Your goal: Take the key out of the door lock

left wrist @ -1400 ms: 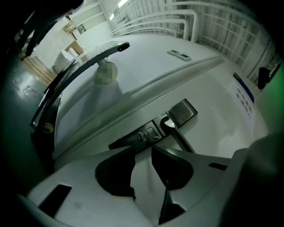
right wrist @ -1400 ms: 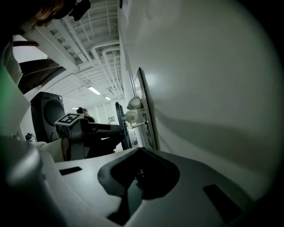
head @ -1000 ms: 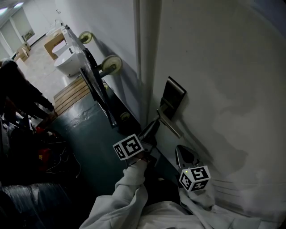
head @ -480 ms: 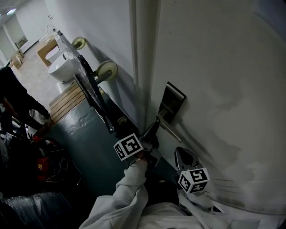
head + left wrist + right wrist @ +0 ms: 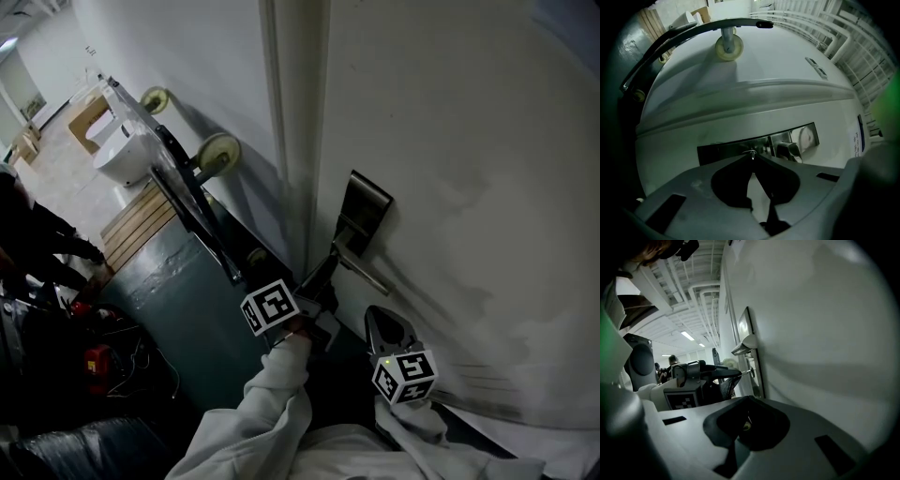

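Observation:
A metal lock plate (image 5: pixel 364 208) with a lever handle (image 5: pixel 362 269) sits on the white door (image 5: pixel 469 141). My left gripper (image 5: pixel 322 274) reaches up to the plate just below the handle. In the left gripper view its jaws are shut on the thin metal key (image 5: pixel 751 153) in front of the lock plate (image 5: pixel 759 146). The right gripper view shows that key (image 5: pixel 749 372) sticking out of the left gripper (image 5: pixel 732 374) toward the lock plate (image 5: pixel 751 352); I cannot tell whether its tip is in the keyhole. My right gripper (image 5: pixel 382 321) hangs lower right, close to the door, shut and holding nothing I can make out.
A wheeled cart frame (image 5: pixel 187 202) leans against the wall left of the door, its wheels (image 5: pixel 217 150) near the door frame. Wooden slats (image 5: pixel 141 211), a white basin (image 5: pixel 117 155) and a person (image 5: pixel 37 239) are further left. A dark green panel (image 5: pixel 178 300) lies below.
The head view has swung slightly, so the door and cart sit a little differently in frame. Both grippers keep their places by the lock; the left stays shut at the plate.

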The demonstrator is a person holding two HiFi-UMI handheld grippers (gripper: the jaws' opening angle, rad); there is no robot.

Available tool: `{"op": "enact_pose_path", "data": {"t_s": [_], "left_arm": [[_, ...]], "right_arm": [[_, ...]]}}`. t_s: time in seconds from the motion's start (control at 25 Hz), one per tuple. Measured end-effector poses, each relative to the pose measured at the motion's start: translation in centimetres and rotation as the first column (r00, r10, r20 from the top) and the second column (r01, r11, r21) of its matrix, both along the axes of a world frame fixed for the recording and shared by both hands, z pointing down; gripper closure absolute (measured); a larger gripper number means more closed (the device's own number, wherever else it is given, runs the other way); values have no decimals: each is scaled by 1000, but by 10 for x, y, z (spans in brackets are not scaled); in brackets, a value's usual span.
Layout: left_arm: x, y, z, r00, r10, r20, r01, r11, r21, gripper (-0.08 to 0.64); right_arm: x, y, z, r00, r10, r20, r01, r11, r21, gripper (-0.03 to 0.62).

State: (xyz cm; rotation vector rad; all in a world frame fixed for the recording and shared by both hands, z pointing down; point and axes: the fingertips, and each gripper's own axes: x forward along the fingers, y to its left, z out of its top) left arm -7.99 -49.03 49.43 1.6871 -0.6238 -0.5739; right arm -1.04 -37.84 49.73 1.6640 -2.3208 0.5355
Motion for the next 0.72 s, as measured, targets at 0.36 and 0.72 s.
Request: {"op": "enact_pose_path", "data": {"t_s": [0.36,0.72], "left_arm": [[-1,3,0,1000,8,-18,-9,1000,-12,535],[-6,7,0,999,-5,-37,4,1000,-20,535]], "right_arm": [[-6,-5,-1,1000,-9,-3,9,1000,2,540],[-4,-4,-3,1000,-19,-1,19,1000,6,540]]}}
